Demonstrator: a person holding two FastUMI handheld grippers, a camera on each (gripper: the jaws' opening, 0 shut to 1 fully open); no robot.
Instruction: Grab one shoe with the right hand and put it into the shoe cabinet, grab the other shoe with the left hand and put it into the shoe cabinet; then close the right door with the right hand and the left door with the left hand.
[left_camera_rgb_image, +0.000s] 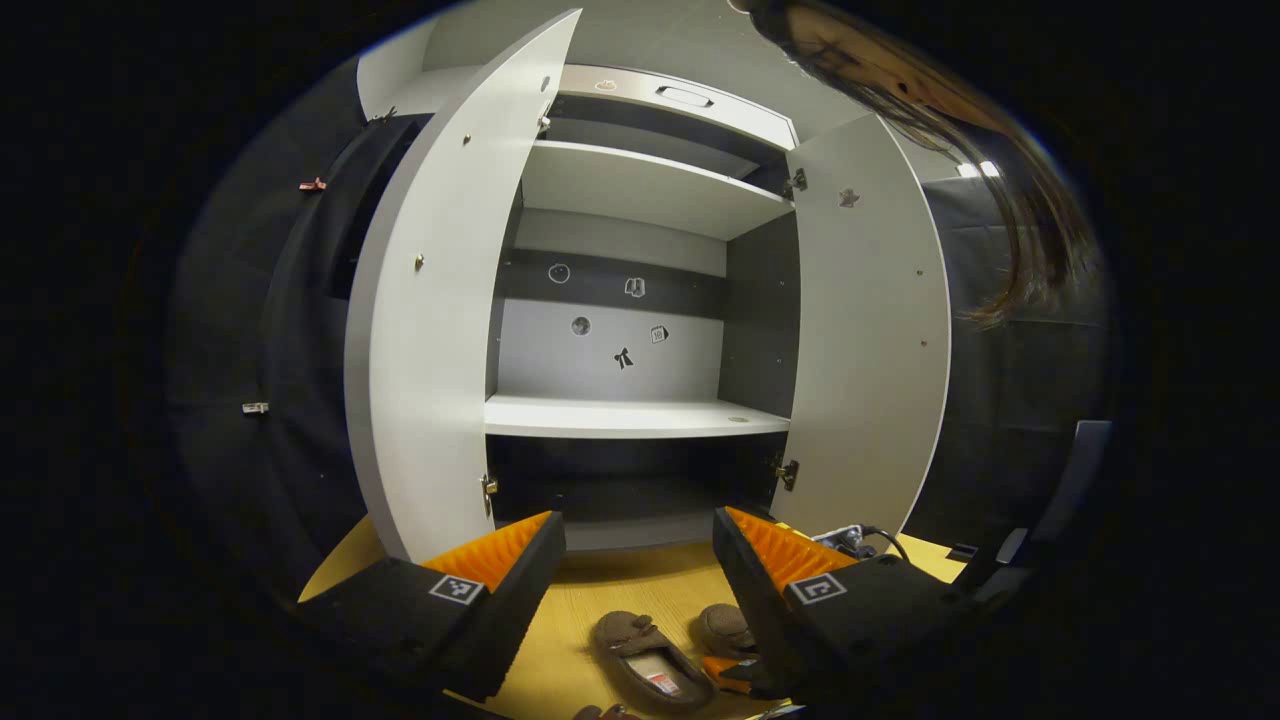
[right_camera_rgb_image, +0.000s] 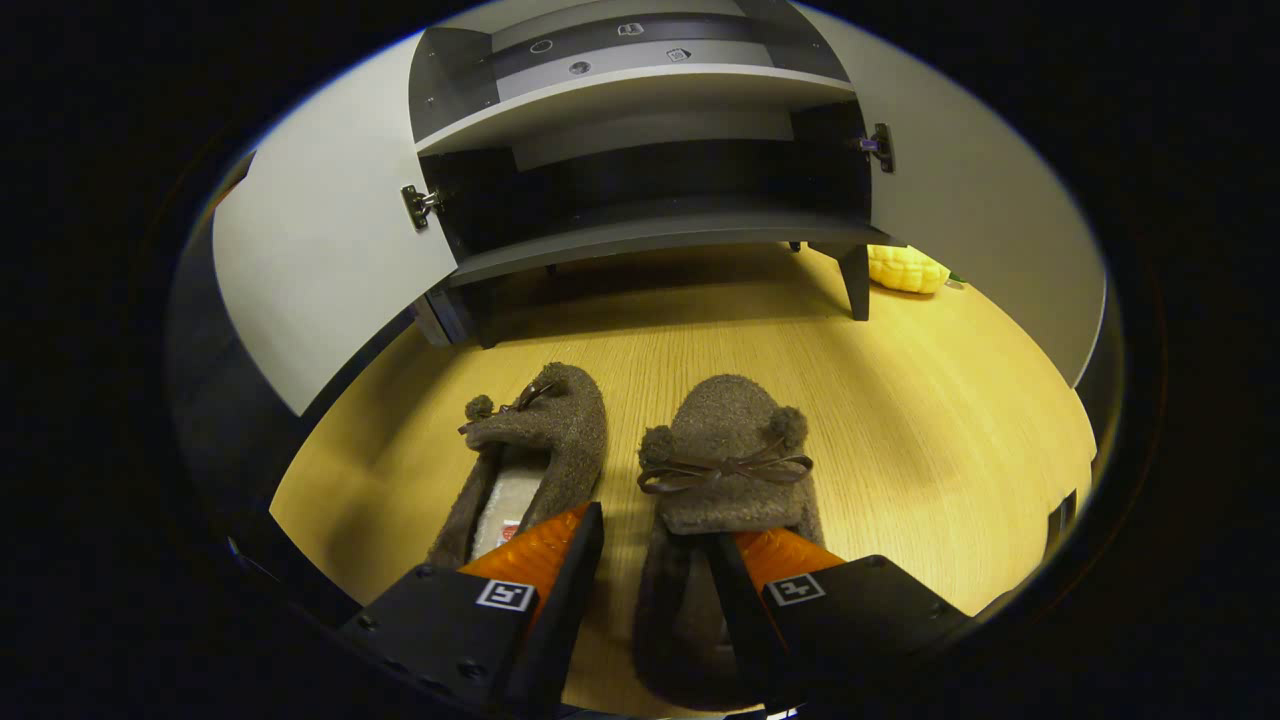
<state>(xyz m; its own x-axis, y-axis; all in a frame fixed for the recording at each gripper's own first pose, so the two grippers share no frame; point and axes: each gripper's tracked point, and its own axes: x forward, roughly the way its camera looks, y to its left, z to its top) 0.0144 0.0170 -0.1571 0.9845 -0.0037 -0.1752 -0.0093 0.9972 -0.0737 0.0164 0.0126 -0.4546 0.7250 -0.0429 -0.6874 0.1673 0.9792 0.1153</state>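
Observation:
Two brown fuzzy slippers with bows lie side by side on the wooden floor in front of the open shoe cabinet (right_camera_rgb_image: 640, 235). In the right gripper view, my right gripper (right_camera_rgb_image: 655, 530) is open and low over the right slipper (right_camera_rgb_image: 725, 450). One finger sits inside the slipper's opening and the other in the gap beside the left slipper (right_camera_rgb_image: 550, 430), straddling the side wall. In the left gripper view, my left gripper (left_camera_rgb_image: 638, 520) hangs open and empty higher up, facing the cabinet's middle shelf (left_camera_rgb_image: 630, 415). Below it lie both slippers (left_camera_rgb_image: 650, 660).
Both cabinet doors stand wide open, the left door (left_camera_rgb_image: 430, 330) and the right door (left_camera_rgb_image: 865, 350). A yellow toy (right_camera_rgb_image: 905, 268) lies on the floor behind the cabinet's right leg. Cables and a socket strip (left_camera_rgb_image: 850, 540) sit by the right door. A person's hair (left_camera_rgb_image: 960, 130) hangs at upper right.

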